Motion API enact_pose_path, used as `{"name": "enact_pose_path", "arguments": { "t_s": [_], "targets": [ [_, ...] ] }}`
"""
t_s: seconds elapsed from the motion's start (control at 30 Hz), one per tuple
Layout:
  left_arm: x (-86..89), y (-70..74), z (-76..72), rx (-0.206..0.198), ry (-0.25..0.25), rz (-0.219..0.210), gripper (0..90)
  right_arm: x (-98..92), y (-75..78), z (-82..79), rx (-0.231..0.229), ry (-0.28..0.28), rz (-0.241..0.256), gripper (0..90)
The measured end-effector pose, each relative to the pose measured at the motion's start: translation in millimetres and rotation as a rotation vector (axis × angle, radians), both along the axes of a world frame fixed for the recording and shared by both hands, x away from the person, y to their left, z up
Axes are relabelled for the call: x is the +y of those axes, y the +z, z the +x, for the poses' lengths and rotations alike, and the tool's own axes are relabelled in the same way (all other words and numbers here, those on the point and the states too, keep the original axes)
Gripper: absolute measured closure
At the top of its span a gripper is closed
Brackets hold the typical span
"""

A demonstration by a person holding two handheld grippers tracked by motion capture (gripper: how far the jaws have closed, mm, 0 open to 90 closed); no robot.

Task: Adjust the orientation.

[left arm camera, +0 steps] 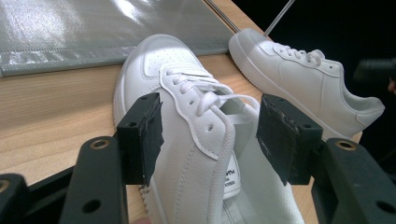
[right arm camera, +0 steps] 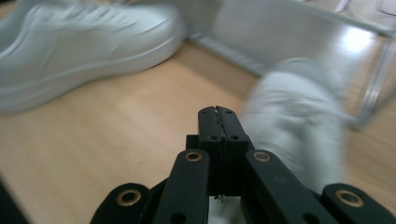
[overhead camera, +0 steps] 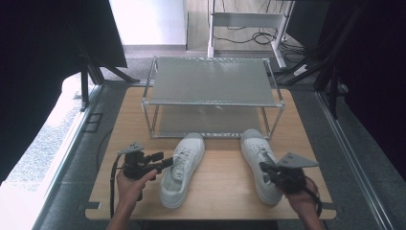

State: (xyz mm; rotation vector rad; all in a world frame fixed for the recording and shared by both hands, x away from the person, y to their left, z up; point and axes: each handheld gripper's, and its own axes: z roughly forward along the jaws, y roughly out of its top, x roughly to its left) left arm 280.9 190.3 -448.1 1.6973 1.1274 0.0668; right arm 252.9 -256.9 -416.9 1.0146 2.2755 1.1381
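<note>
Left tongs (left arm camera: 210, 140) spread, straddling left shoe (left arm camera: 187, 140) collar (pre-grasp; next: close, lift toward rack (overhead camera: 213, 81)); right tongs (right arm camera: 218, 126) pressed together, empty.

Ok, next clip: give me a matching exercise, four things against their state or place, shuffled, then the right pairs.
Things:
1. left gripper
2. right gripper
3. left shoe
4. wire rack

States or places:
A. jaws pressed together, nothing between them
B. stands at the far side of the table, both shelves bare
C. jaws wide apart, one on each side of a shoe's collar
D. lies on the wood with its toe toward the rack

Pairs: 1-C, 2-A, 3-D, 4-B
</note>
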Motion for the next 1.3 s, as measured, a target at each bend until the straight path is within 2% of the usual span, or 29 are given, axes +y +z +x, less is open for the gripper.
{"name": "enact_pose_path", "arguments": {
  "t_s": [0.03,0.1,0.17,0.27,0.37,0.4,0.43,0.63,0.7,0.8,0.87,0.9,0.93,1.07,1.13,1.17,1.23,1.27,1.3],
  "targets": [
    [0.7,1.4,-0.9,-0.006,0.003,-0.003,40.3,18.7,-7.6,-7.1,0.010,0.037,-0.055,90.0],
    [1.2,2.1,-1.3,-0.007,0.002,-0.004,40.3,27.6,-15.1,-11.4,0.004,0.042,-0.105,90.0],
    [2.1,2.9,-1.7,-0.012,0.005,-0.006,40.3,28.3,-18.2,-13.3,0.003,0.028,-0.121,90.0],
    [2.8,1.7,-0.9,-0.007,0.005,-0.005,40.3,20.4,-26.1,-24.3,-0.012,-0.026,-0.199,90.0],
    [2.1,1.3,-0.8,-0.003,0.002,-0.004,40.3,14.9,-28.8,-29.0,-0.016,-0.034,-0.198,90.0],
    [1.9,1.6,-1.1,-0.003,0.000,-0.002,40.3,10.7,-29.9,-29.7,-0.018,-0.027,-0.177,90.0],
    [1.9,2.1,-1.4,-0.005,-0.001,-0.001,40.3,10.7,-29.9,-29.7,-0.018,-0.027,-0.177,90.0],
    [6.6,4.7,-2.9,-0.011,0.011,-0.003,40.2,0.1,-27.7,-27.7,0.026,-0.017,-0.142,90.0],
    [8.9,4.5,-3.0,-0.010,0.017,-0.004,40.3,-10.8,-27.3,-26.8,0.046,-0.015,-0.110,90.0],
    [8.8,5.0,-2.7,-0.010,0.017,-0.004,40.3,-11.8,-29.5,-25.0,0.052,0.017,-0.091,90.0],
    [8.6,5.5,-3.0,-0.011,0.017,-0.004,40.3,-10.8,-29.7,-24.8,0.054,0.020,-0.096,90.0],
    [8.6,6.2,-3.4,-0.013,0.018,-0.003,40.2,-10.5,-29.8,-24.5,0.059,0.030,-0.088,87.8],
    [9.4,8.1,-4.4,-0.017,0.017,-0.006,40.2,-11.6,-28.4,-24.3,0.070,0.055,-0.043,83.3],
    [9.5,14.8,-6.7,-0.030,0.010,-0.008,40.4,-18.0,-19.4,-24.7,0.017,0.041,0.025,73.2],
    [8.5,16.9,-7.3,-0.037,0.006,-0.003,40.6,-20.1,-16.4,-24.2,0.006,0.029,0.039,71.1],
    [6.8,20.7,-8.4,-0.048,-0.002,0.018,40.6,-23.7,-10.3,-20.6,-0.012,0.010,0.063,67.8],
    [6.1,22.3,-8.8,-0.054,-0.004,0.020,40.6,-24.5,-7.0,-17.9,-0.020,0.000,0.068,66.2],
    [5.1,25.0,-9.3,-0.060,-0.009,0.020,40.6,-24.7,0.3,-11.3,-0.047,-0.012,0.070,62.7],
    [5.1,25.0,-9.3,-0.060,-0.009,0.020,40.6,-24.7,0.3,-11.3,-0.047,-0.012,0.070,62.7]
  ]
}}
